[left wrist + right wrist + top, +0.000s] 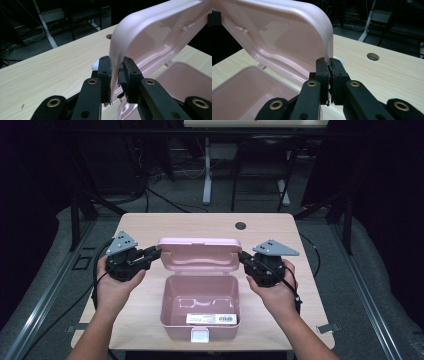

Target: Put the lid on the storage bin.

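Observation:
A pink plastic box (pixel 200 326) stands open at the table's front middle, its lid (pixel 200 251) raised upright at the back. My left gripper (pixel 156 253) reaches the lid's left end. In the left gripper view the lid's (pixel 155 32) edge runs between the jaws of the left gripper (pixel 117 63); one pad touches it and a narrow dark gap shows at the other. My right gripper (pixel 243 256) is at the lid's right end. In the right gripper view the right gripper (pixel 329 63) is shut on the lid's (pixel 282 37) rim, above the box's hollow (pixel 242 87).
The box holds a white label (pixel 210 319) on its floor and has a white latch (pixel 199 335) on its front. The wooden table (pixel 150 225) has a cable hole (pixel 241 225) behind the lid. Dark floor, cables and desk legs lie beyond the far edge.

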{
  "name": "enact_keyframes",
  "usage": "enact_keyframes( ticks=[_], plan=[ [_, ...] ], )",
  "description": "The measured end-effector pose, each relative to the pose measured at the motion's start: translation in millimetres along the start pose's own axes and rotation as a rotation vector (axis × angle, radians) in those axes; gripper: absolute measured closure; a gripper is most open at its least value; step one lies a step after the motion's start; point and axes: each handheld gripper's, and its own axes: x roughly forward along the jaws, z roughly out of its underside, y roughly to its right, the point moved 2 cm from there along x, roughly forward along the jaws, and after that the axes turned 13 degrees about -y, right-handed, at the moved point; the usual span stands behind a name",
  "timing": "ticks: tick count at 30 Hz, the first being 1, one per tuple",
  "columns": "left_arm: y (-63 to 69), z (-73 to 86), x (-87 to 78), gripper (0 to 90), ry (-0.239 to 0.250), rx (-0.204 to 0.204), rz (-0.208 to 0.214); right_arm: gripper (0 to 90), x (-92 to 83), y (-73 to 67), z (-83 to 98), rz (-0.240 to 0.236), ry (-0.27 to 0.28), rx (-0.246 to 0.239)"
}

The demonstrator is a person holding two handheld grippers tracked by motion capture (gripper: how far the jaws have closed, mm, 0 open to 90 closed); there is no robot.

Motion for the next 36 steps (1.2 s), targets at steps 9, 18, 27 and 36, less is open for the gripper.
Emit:
enact_keyframes(
  ticks=[9,18,27,36],
  plan=[
    [1.9,-2.7,-2.9,82.5,-0.005,0.002,0.002,84.8,-0.4,0.5,-0.2,-0.006,-0.004,0.001],
    [3.5,-2.0,-5.4,82.3,-0.009,0.009,0.010,83.0,-6.5,0.4,-7.1,-0.012,0.019,0.005],
    [5.3,-1.2,-9.9,81.8,-0.011,0.014,0.014,82.8,-14.8,-2.4,-10.0,-0.010,0.030,-0.007],
    [6.8,-0.8,-12.9,81.0,-0.015,0.017,0.017,82.6,-17.1,-3.6,-9.8,-0.020,0.024,-0.004]
  ],
)
